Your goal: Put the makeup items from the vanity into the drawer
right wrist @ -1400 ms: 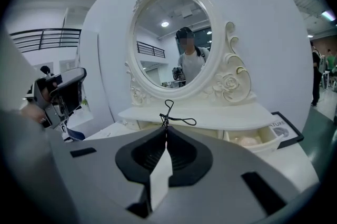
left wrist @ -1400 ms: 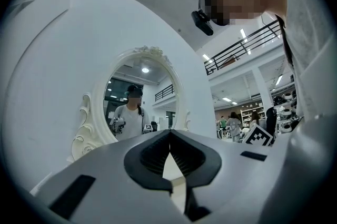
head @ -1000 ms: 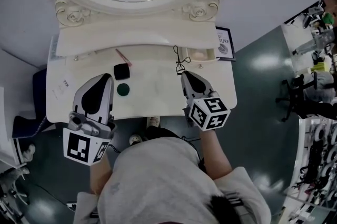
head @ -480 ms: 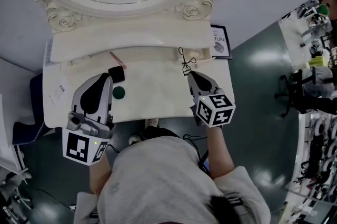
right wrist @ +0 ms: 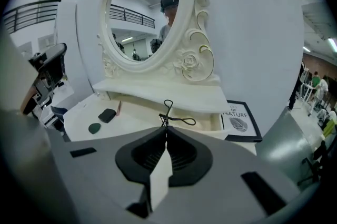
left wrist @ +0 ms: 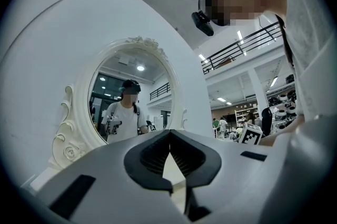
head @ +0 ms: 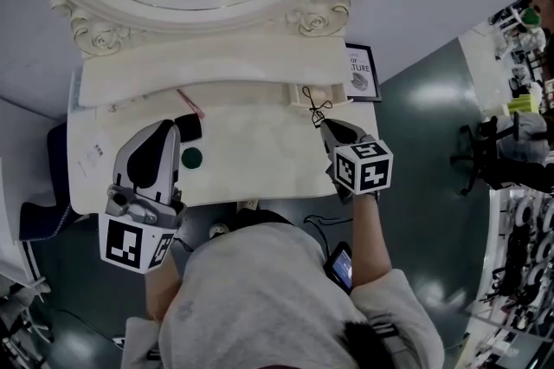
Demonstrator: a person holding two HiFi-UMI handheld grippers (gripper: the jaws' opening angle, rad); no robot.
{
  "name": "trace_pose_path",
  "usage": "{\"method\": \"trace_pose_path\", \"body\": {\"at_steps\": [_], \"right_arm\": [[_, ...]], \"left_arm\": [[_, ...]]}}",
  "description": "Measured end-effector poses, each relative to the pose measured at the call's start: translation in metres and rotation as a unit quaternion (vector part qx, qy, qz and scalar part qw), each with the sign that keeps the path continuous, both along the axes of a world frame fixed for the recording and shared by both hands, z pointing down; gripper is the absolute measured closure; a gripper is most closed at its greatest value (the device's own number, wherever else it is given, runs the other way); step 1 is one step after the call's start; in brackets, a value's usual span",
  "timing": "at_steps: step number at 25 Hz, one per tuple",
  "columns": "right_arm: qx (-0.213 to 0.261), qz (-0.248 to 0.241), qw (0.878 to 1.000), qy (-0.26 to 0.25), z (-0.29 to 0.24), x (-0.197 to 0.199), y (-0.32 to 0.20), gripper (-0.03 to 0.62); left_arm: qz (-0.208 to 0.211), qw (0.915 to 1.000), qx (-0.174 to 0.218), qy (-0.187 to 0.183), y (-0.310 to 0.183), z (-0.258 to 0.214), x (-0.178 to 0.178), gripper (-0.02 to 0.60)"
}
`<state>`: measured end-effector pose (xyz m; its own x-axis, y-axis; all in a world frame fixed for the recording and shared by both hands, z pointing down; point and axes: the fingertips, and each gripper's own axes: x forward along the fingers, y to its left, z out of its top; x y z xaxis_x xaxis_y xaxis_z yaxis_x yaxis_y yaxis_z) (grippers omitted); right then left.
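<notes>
Over glossy cream vanity (head: pixel 251 155), right gripper (head: pixel 324 124) jaws pinch a wiry, probably metal curler (head: pixel 315 106); left gripper (head: pixel 170 126) jaws meet.

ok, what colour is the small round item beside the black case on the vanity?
The round item is dark green. It shows best in the head view.

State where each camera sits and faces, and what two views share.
Head view: on the person's head, looking steeply down at the vanity top; shows torso, arms, left gripper and right gripper.
Left gripper view: on the left gripper, looking up past its shut, empty jaws at the oval mirror; person's shoulder at right.
Right gripper view: on the right gripper, looking across the vanity toward the mirror, jaws shut on a black eyelash curler.
Shared: head and right gripper views show the curler, black case, green pad.
</notes>
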<state>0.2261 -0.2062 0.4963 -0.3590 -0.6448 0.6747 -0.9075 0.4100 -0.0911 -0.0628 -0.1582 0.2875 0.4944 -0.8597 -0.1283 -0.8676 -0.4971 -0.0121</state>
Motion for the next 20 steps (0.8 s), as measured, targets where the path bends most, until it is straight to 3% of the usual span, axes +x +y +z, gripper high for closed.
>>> {"method": "trace_pose_path", "body": {"at_steps": [10, 20], "right_arm": [[-0.077, -0.03, 0.995, 0.059, 0.02, 0.018, -0.022, 0.569], [-0.101, -0.044, 0.991, 0.08, 0.027, 0.022, -0.047, 0.569]], "left_arm": [[-0.019, 0.9998, -0.005, -0.002, -0.012, 0.002, -0.005, 0.566], [-0.036, 0.9993, -0.009, -0.006, -0.021, 0.003, -0.009, 0.566]]}}
